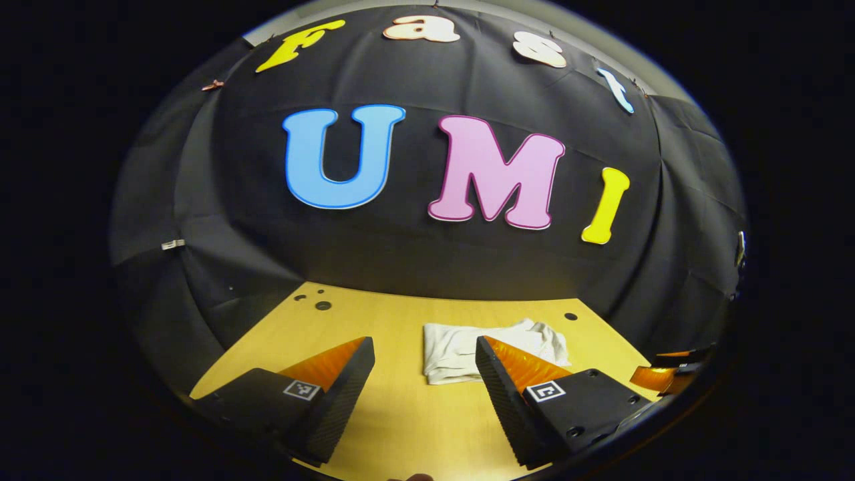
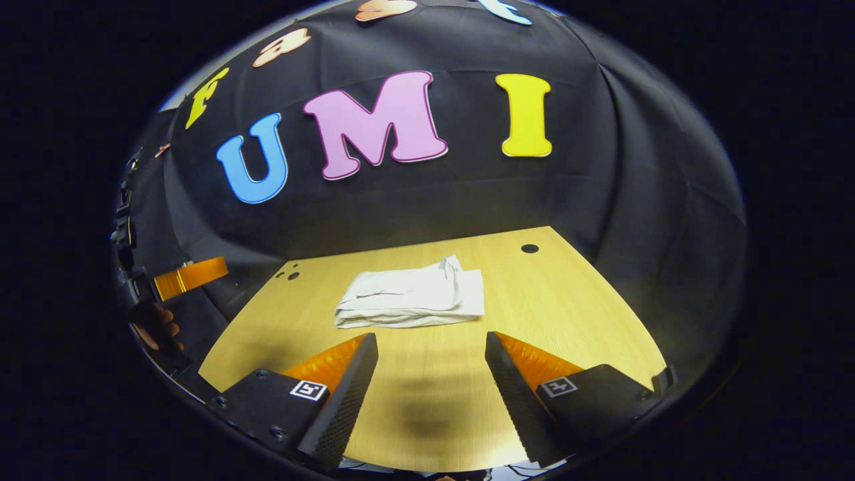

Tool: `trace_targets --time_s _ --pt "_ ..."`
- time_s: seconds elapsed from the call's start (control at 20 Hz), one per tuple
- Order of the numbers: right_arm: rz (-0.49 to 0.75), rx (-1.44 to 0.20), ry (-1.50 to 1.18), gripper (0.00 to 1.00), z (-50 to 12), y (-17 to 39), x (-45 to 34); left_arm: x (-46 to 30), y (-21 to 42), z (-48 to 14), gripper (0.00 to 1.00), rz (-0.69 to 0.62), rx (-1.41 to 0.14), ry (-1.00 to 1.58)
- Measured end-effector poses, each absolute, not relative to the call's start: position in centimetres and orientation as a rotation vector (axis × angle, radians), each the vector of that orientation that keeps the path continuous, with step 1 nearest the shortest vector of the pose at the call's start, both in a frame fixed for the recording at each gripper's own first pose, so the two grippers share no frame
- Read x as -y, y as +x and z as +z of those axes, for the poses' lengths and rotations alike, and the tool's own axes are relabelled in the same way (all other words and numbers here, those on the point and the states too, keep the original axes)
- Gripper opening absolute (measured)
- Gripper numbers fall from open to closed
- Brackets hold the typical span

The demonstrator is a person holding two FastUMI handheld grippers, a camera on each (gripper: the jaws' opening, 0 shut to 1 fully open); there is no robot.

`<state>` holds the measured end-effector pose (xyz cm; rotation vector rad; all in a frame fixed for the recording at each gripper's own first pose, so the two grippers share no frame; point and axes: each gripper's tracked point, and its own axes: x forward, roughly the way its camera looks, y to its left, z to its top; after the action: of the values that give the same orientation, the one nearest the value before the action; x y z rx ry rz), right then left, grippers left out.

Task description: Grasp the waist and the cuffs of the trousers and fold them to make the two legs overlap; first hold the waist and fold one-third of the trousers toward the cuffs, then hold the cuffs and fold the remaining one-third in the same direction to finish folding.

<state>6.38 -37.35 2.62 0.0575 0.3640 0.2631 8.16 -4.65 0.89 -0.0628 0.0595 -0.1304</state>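
In the left gripper view, the left gripper (image 1: 425,354) is held wide open above the table (image 1: 401,414), nothing gripped between its fingers. The trousers (image 1: 491,351), folded into a pale bundle, are seen lying on the table just beyond the fingertips.

In the right gripper view, the right gripper (image 2: 431,347) is likewise spread wide and empty. The folded trousers (image 2: 414,294) are seen on the table (image 2: 568,314), apart from the fingertips.

Light wooden table (image 2: 574,314), folded white trousers (image 2: 414,294) lying on it
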Motion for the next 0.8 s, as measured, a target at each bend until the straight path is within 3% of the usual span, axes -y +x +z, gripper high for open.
trace_targets --time_s 0.3,0.8 --pt "0.309 -0.336 0.005 0.99 3.0 2.2 32.9 -0.4 3.3 -4.0 0.96 -0.003 -0.119 -0.060" --pt "0.258 -0.399 0.065 0.99 0.8 -1.0 33.2 -1.7 -1.4 -7.5 0.96 -0.017 -0.182 -0.092"
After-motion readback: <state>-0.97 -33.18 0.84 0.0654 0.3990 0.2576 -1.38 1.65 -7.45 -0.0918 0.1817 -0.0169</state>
